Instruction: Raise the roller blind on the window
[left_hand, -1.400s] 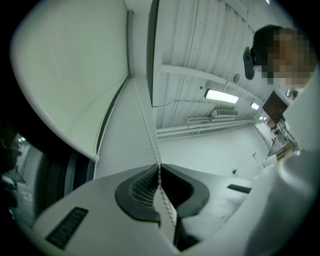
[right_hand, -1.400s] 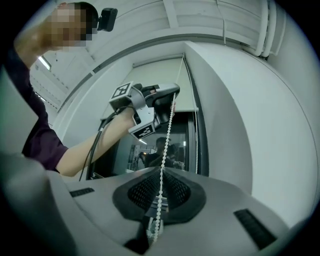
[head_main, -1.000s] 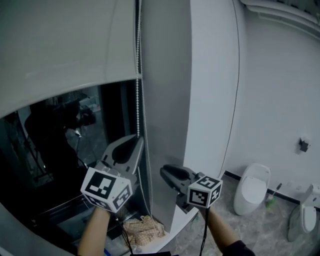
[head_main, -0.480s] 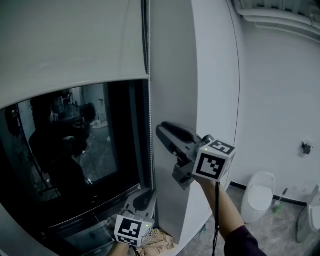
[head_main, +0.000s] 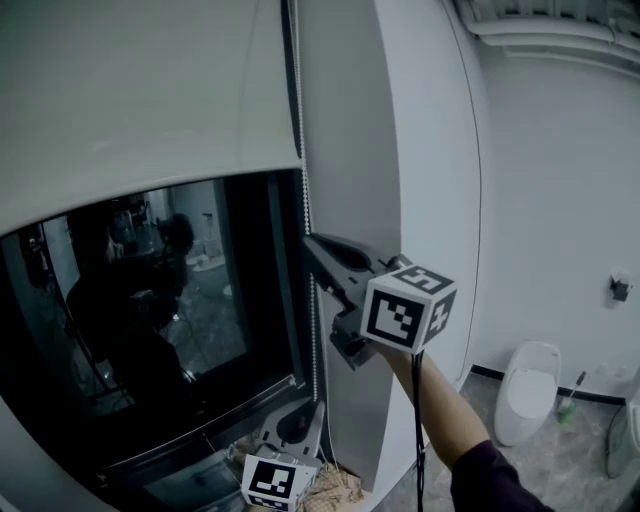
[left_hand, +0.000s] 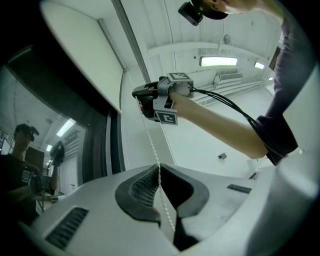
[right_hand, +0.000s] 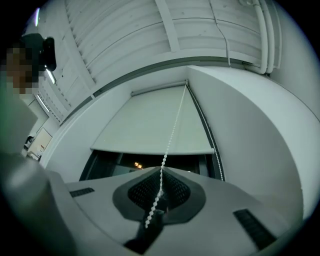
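The grey roller blind (head_main: 140, 100) covers the top part of the dark window (head_main: 150, 340); its lower edge shows in the right gripper view too (right_hand: 155, 125). A white bead chain (head_main: 309, 300) hangs along the window's right frame. My right gripper (head_main: 308, 240) is shut on the chain at mid height, and in its own view the chain (right_hand: 172, 130) runs up from the jaws (right_hand: 161, 169) to the blind's top corner. My left gripper (head_main: 316, 405) is low by the sill, shut on the same chain (left_hand: 150, 142), which stretches from its jaws (left_hand: 159, 167) up to the right gripper (left_hand: 139, 96).
A white wall column (head_main: 400, 150) stands right of the window. A toilet (head_main: 525, 390) and a toilet brush (head_main: 570, 395) are on the floor at the right. A crumpled cloth (head_main: 335, 490) lies below the sill. The glass reflects a person.
My left gripper dropped from mid height to near the sill with the chain. My right gripper rose and moved left onto the chain.
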